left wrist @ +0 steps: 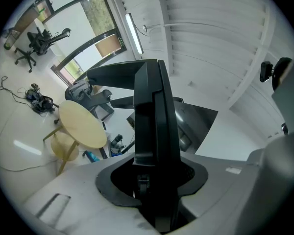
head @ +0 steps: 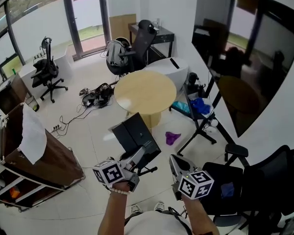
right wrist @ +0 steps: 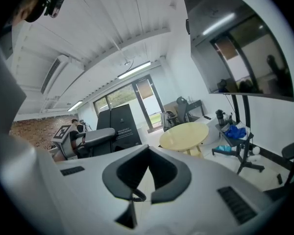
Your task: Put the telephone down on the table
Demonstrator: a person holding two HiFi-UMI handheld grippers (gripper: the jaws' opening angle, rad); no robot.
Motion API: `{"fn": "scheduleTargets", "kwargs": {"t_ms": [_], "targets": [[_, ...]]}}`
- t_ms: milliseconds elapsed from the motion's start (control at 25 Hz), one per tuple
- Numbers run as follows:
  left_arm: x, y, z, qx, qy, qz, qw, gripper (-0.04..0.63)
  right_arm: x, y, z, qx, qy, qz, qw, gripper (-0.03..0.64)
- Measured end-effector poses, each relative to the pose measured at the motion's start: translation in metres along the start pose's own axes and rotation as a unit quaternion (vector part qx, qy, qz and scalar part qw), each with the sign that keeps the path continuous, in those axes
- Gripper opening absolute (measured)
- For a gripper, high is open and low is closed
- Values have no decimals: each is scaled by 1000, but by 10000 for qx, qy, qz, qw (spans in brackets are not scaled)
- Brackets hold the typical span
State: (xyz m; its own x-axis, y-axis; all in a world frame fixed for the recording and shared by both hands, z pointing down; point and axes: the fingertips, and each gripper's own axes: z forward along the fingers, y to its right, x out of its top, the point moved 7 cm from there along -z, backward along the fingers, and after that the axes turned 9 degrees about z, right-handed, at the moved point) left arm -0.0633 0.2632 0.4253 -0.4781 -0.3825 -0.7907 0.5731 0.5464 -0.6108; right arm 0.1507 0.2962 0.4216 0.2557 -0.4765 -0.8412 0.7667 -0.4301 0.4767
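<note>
Presently the left gripper (head: 138, 156) carries the black telephone (head: 136, 132) in mid-air above the floor (head: 90, 143), its fingers pinching the telephone's lower edge so that most of the body stands clear of them. The right gripper (head: 175, 162) is empty, its fingers pressed together. The round wooden worktop (head: 144, 93) lies well apart, ahead of both grippers. Likely hazards: with so low a hold, the tall body may pivot or slip between the fingers during the carry. Released near the worktop's curved rim, it could tip off onto the floor.
</note>
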Motion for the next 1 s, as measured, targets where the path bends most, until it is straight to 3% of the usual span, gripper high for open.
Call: {"fn": "scheduleTargets", "kwargs": {"t_ms": [600, 1000], "targets": [[-14, -11, 33, 236, 58, -167, 9996, 163, 10, 50, 10, 206, -80, 182, 9996, 6], [16, -76, 85, 126, -27, -175, 9998, 163, 31, 81, 86, 109, -150, 157, 9997, 6]]}}
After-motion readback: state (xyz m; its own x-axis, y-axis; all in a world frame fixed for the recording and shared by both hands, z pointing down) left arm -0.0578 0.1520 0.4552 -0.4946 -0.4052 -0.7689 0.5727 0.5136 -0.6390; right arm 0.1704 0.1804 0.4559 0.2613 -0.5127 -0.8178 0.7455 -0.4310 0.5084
